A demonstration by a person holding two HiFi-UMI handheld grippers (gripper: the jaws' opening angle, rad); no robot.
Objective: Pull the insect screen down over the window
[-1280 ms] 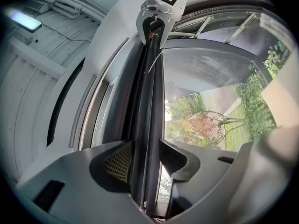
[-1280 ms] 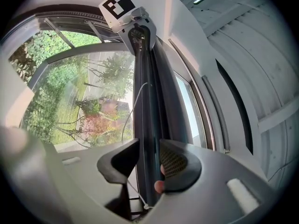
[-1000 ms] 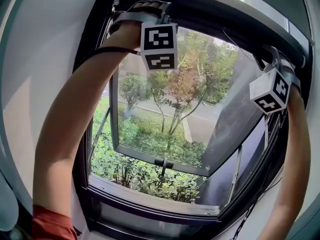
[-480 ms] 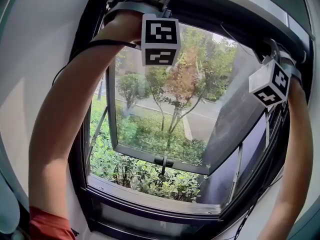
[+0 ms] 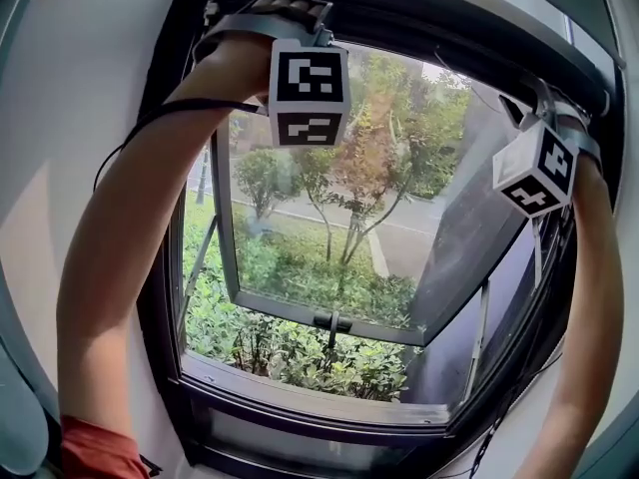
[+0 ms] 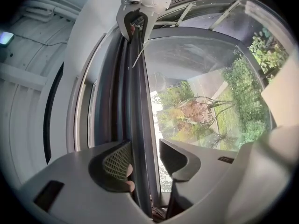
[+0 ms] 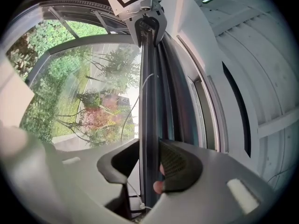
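Note:
The insect screen's dark pull bar (image 5: 429,28) lies along the top of the window frame, rolled up. My left gripper (image 5: 278,13) is raised to its left part and my right gripper (image 5: 534,103) to its right end. In the left gripper view the bar (image 6: 138,101) runs between the jaws of my left gripper (image 6: 145,160), which close on it from both sides. The right gripper view shows the bar (image 7: 149,97) clamped between the jaws of my right gripper (image 7: 149,164). Each gripper view also shows the other gripper at the bar's far end.
The glass sash (image 5: 329,228) is swung outward on side stays, with its handle (image 5: 332,319) at the lower edge. Below is the sill (image 5: 300,392). A thin cord (image 7: 135,101) hangs beside the bar. White wall flanks the frame on both sides. Trees and shrubs lie outside.
My left gripper has shifted slightly to the left along the bar. The right gripper holds its place, and the bar stays at the top of the frame.

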